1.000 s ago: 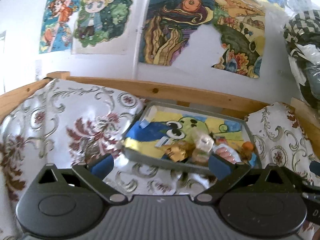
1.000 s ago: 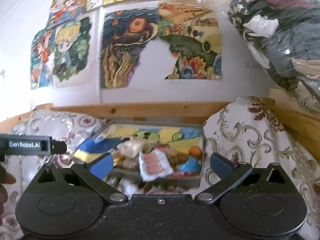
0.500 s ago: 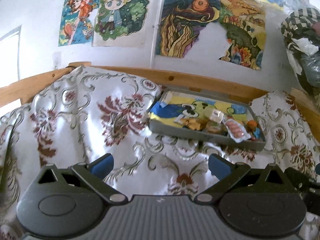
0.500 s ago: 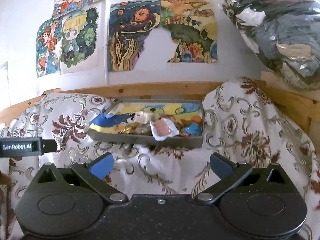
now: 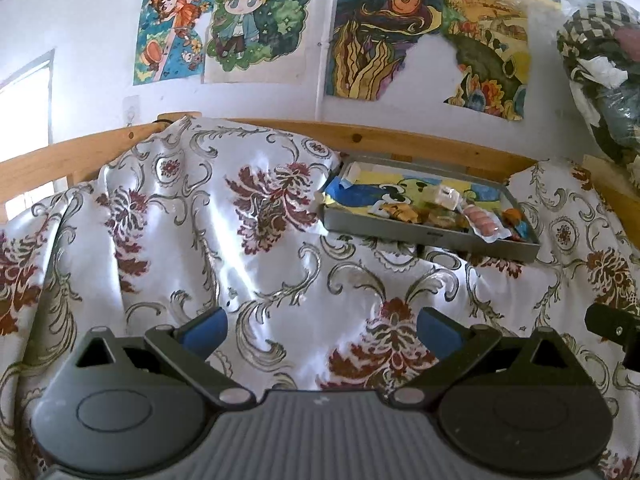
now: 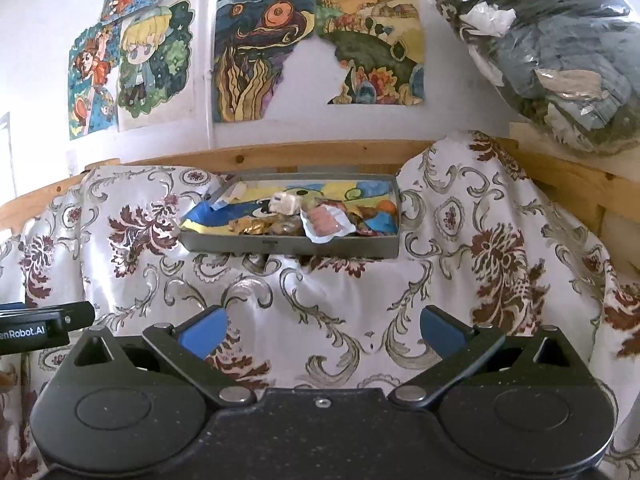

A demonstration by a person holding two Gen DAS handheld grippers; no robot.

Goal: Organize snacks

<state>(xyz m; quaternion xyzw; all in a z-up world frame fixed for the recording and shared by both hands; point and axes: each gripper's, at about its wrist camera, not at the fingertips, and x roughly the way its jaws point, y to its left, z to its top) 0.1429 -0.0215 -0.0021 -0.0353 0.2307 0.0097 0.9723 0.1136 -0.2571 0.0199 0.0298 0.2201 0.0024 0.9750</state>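
Left gripper [image 5: 322, 330] spread wide, blue-padded fingers [image 5: 202, 330] apart, nothing between them, hovering over the white satin cloth with dark red floral and silver scroll pattern [image 5: 192, 216]. Right gripper [image 6: 323, 330] likewise spread wide and empty, blue pads [image 6: 442, 330] apart, same cloth [image 6: 492, 240] beneath. Shallow grey metal tray with a colourful cartoon lining [image 5: 404, 230] resting on the cloth near the back, just in front of the light wooden rail [image 5: 400, 140]; seen off to the upper right in the left wrist view, near centre [image 6: 280, 246] in the right wrist view, well apart from both grippers. Snacks piled in the tray's right half: clear packet of pink sausages [image 6: 326, 222] hanging over the front wall, small white wrapped cube [image 6: 285, 202] behind it, gold foil wrappers [image 6: 256, 225] to its left, orange round piece [image 6: 386, 205] and blue wrapper [image 6: 382, 222] at the right end. Same sausage packet [image 5: 484, 222] and white cube [image 5: 448, 196] visible from the left side too. Left half of the tray lining mostly bare, blue and yellow. Black edge of the other gripper body poking in at the side of each view [image 6: 40, 326] [image 5: 612, 326]. Painted cartoon and landscape pictures [image 6: 256, 52] taped to the white wall above. Clear plastic bag stuffed with dark folded clothes [image 6: 552, 40] up at the right.
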